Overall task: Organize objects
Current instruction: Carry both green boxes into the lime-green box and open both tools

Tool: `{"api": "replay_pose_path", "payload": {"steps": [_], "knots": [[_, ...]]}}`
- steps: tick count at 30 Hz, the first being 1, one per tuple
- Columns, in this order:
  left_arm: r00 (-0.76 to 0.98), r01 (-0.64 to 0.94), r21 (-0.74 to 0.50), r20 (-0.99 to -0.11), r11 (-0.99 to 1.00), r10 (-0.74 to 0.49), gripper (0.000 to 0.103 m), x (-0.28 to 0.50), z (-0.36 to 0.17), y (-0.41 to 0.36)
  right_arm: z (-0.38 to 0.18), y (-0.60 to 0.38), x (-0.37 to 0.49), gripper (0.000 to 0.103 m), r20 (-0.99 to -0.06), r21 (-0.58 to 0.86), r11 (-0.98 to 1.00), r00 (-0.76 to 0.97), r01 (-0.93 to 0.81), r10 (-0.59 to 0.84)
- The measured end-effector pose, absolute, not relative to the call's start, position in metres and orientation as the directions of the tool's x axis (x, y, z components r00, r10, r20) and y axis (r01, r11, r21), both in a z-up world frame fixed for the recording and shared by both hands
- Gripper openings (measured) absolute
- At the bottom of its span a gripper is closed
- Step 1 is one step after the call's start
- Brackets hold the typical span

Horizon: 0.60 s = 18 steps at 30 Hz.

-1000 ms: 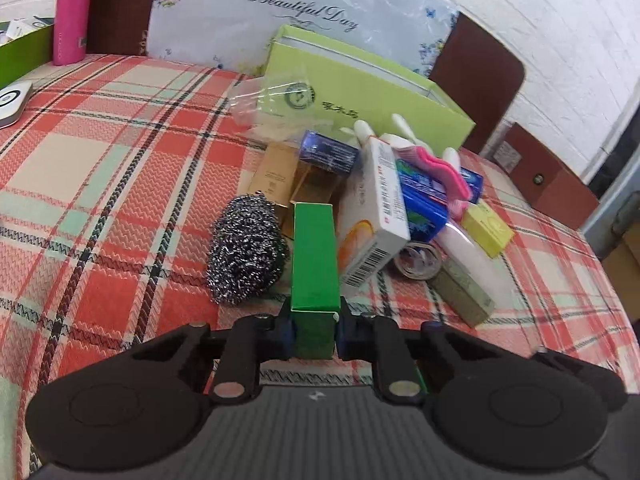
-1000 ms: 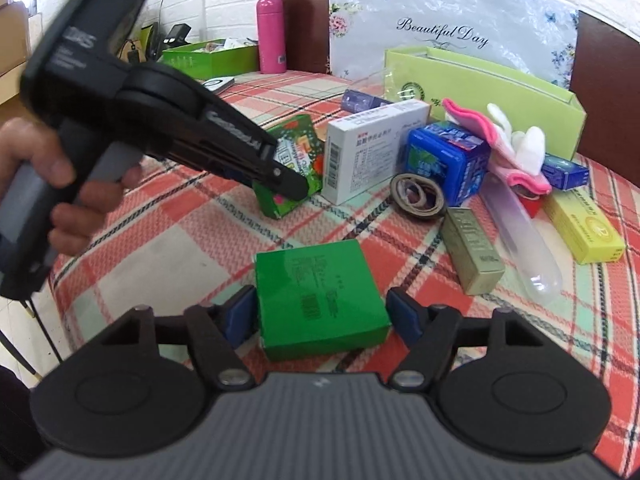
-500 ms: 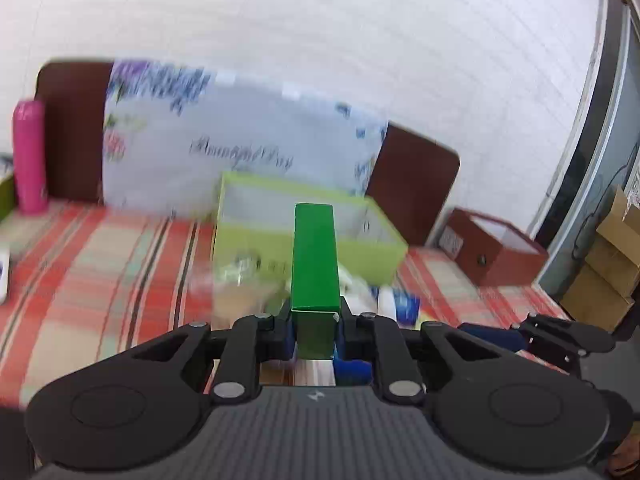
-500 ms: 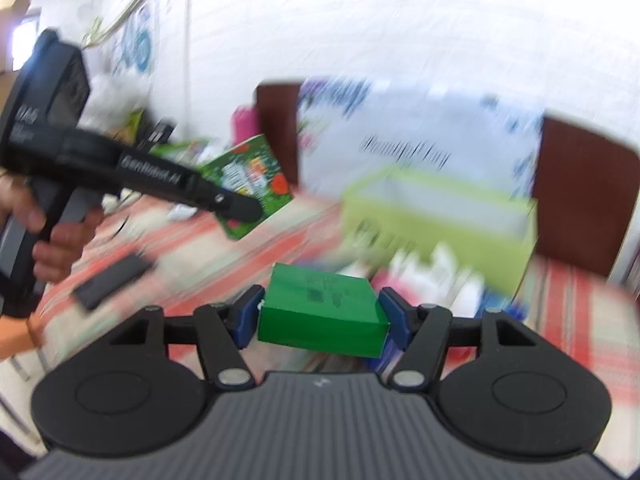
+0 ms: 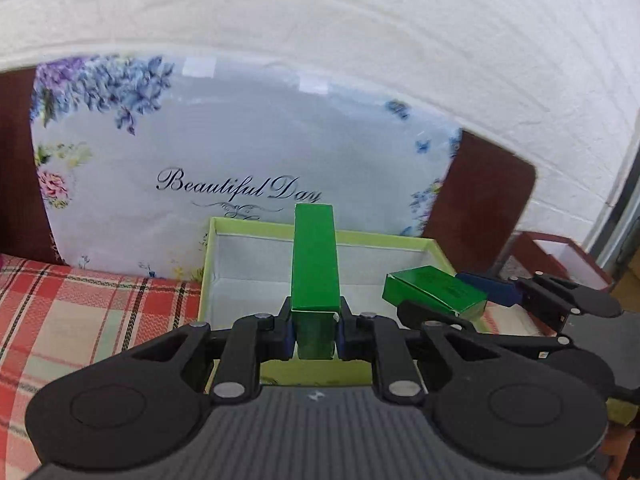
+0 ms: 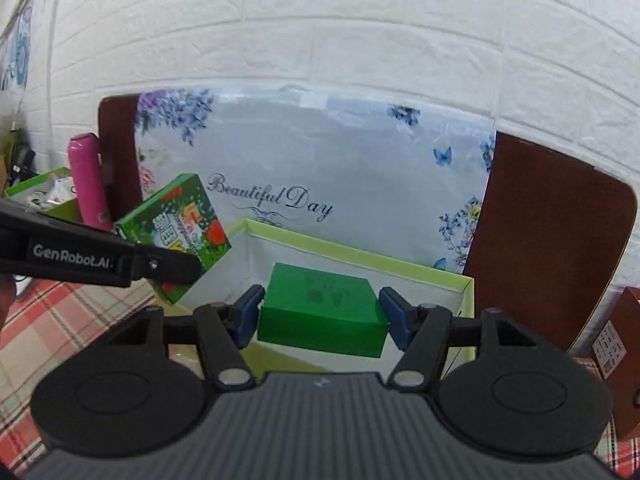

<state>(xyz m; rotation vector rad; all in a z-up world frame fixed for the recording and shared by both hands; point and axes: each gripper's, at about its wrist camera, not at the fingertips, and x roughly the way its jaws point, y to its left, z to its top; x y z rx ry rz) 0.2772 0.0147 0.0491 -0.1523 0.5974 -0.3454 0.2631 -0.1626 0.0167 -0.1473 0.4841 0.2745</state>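
Left wrist view: my left gripper (image 5: 316, 330) clamps 1 narrow green box (image 5: 314, 264), right gripper (image 6: 320, 316) clamps a flat green box (image 6: 320, 314), both over the empty tray (image 5: 280, 236) at frame center; neither dropped yet.

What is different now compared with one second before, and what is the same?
Both grippers rose from the cluttered table to the light green open box. The left gripper still clamps the patterned green box; the right gripper still holds the plain green box. Nothing was released.

You are working in what is looking like a home dining corner: a checked red tablecloth (image 5: 80, 320) is covering the table, brown chair backs (image 6: 548, 240) are standing against a white brick wall (image 6: 320, 32).
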Motion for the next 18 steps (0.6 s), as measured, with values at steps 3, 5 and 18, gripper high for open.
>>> {"api": "replay_pose_path", "payload": {"steps": [3, 5, 18], "knots": [[0.75, 0.266, -0.258, -0.55, 0.929, -0.368, 0.018, 0.305, 0.038, 0.016, -0.003, -0.159, 0.298, 0.062, -0.513, -0.074, 0.961, 0.837, -0.266, 0.192], [0.747, 0.265, -0.252, -0.557, 0.931, -0.363, 0.018, 0.316, 0.032, 0.016, -0.014, -0.157, 0.317, 0.062, -0.537, -0.06, 0.963, 0.822, -0.262, 0.19], [0.817, 0.196, -0.178, -0.514, 0.964, -0.261, 0.079, 0.309, 0.041, 0.025, -0.015, -0.167, 0.329, 0.103, -0.563, -0.021, 0.972, 0.806, -0.236, 0.183]]}}
